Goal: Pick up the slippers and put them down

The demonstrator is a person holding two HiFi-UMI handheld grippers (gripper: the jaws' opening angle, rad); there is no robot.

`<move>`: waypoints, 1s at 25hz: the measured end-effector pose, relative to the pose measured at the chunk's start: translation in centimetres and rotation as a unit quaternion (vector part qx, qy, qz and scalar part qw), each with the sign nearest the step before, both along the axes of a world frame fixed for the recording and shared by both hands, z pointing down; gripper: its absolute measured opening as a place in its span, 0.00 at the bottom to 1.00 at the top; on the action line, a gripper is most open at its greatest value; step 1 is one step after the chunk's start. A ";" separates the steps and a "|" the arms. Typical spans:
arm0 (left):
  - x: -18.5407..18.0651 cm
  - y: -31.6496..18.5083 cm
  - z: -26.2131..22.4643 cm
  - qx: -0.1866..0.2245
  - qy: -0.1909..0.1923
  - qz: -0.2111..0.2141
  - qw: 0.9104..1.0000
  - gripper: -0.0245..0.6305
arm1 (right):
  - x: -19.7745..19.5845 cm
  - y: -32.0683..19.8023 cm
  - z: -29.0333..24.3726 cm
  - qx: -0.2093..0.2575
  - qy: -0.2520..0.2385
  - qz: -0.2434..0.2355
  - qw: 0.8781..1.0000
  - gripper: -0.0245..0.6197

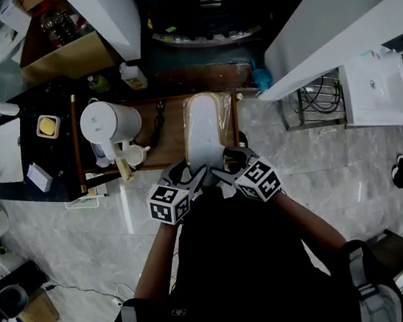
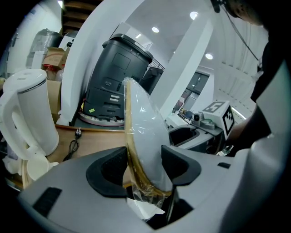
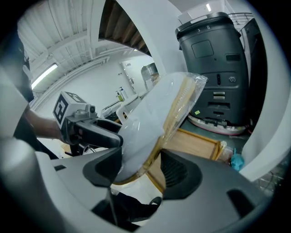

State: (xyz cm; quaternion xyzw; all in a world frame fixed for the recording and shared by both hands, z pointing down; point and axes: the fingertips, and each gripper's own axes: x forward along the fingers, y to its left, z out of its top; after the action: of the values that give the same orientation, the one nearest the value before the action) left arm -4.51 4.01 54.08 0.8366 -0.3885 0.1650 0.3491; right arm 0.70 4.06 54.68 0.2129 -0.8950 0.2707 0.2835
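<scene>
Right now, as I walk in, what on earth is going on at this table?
A person is holding a hand-held gripper in each hand. The left hand-held gripper and the right hand-held gripper both clamp the near end of a plastic-wrapped pair of slippers, white with a tan sole. The pack is over a wooden tray, next to a white kettle. Whether it already rests on the tray cannot be told.

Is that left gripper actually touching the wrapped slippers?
Touching. In the left gripper view, the wrapped slippers sit clamped between the jaws of the left gripper, with no gap on either side.
</scene>
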 end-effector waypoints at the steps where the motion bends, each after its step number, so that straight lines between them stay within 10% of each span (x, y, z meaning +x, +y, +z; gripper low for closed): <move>1: 0.1 -0.1 0.2 -0.002 -0.001 0.000 1.000 0.40 | 0.1 -0.1 0.1 -0.007 0.000 -0.001 1.000 0.46; 25: 0.3 -1.9 7.1 -0.070 -0.018 0.026 0.997 0.40 | 0.1 -2.0 7.0 -0.077 0.025 0.003 0.997 0.46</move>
State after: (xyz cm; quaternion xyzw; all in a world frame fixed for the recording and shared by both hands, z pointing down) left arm -4.18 2.13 61.20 0.8167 -0.3605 0.2159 0.3956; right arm 0.78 2.03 61.73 0.1996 -0.8634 0.3342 0.3209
